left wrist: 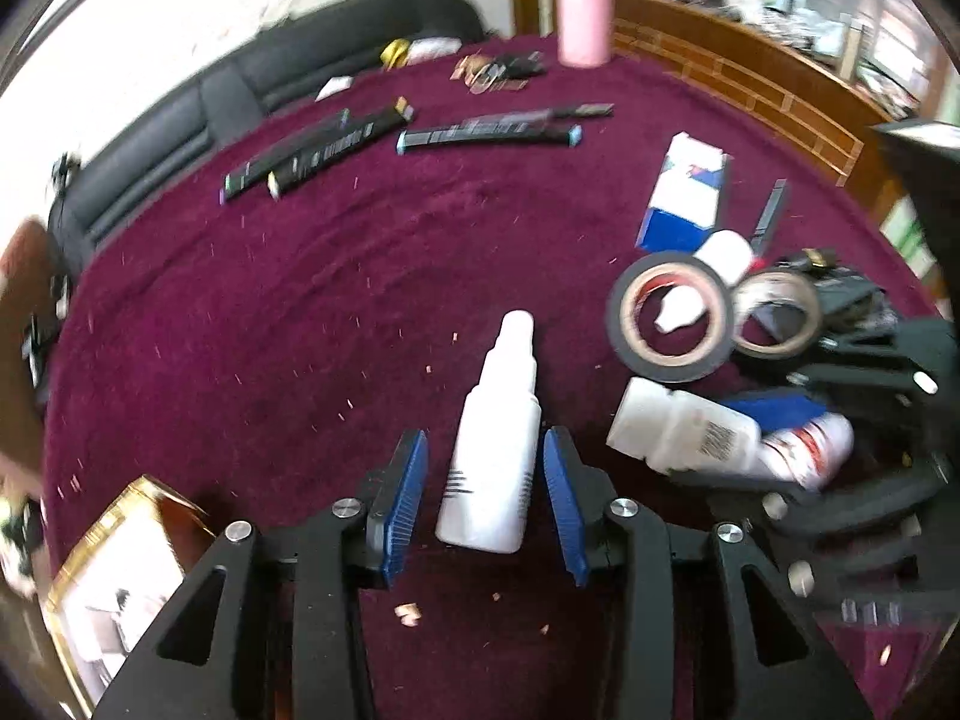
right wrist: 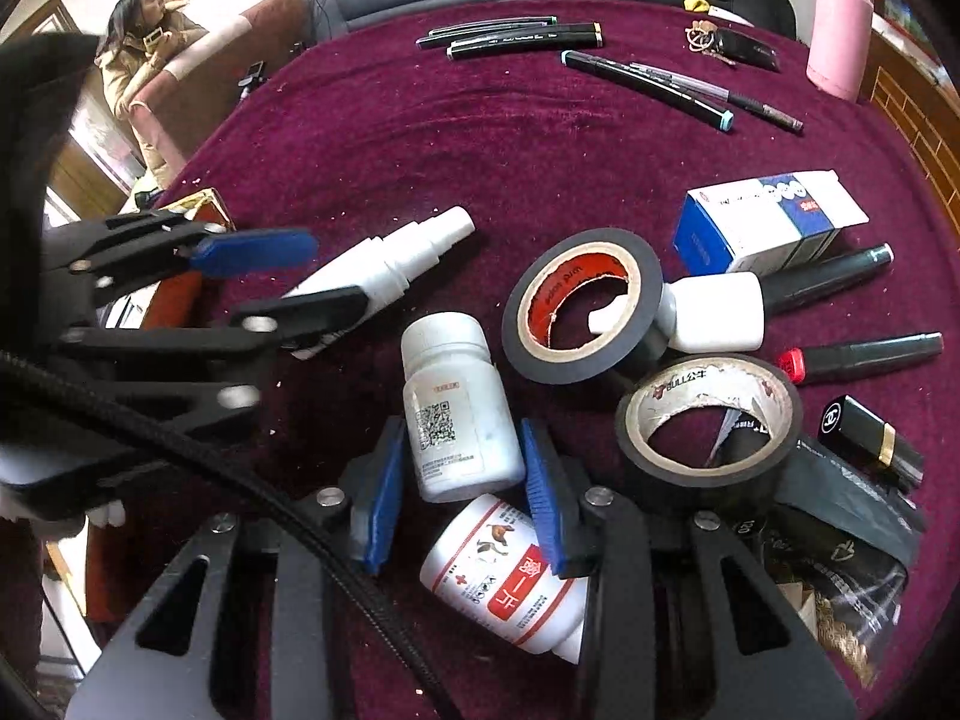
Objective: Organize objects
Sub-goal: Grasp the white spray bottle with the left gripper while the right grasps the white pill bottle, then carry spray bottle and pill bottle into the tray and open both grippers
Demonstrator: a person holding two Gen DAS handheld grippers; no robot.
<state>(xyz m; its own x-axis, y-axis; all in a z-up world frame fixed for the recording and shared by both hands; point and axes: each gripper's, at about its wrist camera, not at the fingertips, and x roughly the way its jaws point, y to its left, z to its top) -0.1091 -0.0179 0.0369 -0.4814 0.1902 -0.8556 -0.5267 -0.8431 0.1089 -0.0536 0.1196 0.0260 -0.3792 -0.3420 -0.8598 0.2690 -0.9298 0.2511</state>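
A white spray bottle (left wrist: 495, 450) lies on the maroon cloth (left wrist: 300, 312). My left gripper (left wrist: 486, 480) is open and straddles the bottle's lower body, with a gap at each blue pad. In the right wrist view the same left gripper (right wrist: 300, 282) is at the left around the spray bottle (right wrist: 390, 264). My right gripper (right wrist: 459, 468) is shut on a white pill bottle (right wrist: 459, 414) with a QR label, its blue pads against both sides. A red-labelled pill bottle (right wrist: 504, 576) lies just below it, between the fingers' bases.
Two tape rolls (right wrist: 582, 306) (right wrist: 708, 426), a small white bottle (right wrist: 714, 312), a blue-white box (right wrist: 768, 222), markers (right wrist: 864, 354), a lipstick (right wrist: 870, 432) and a bag crowd the right. More markers (right wrist: 522, 39), keys and a pink flask (right wrist: 837, 36) lie far back. A gold-edged box (left wrist: 120, 558) sits left.
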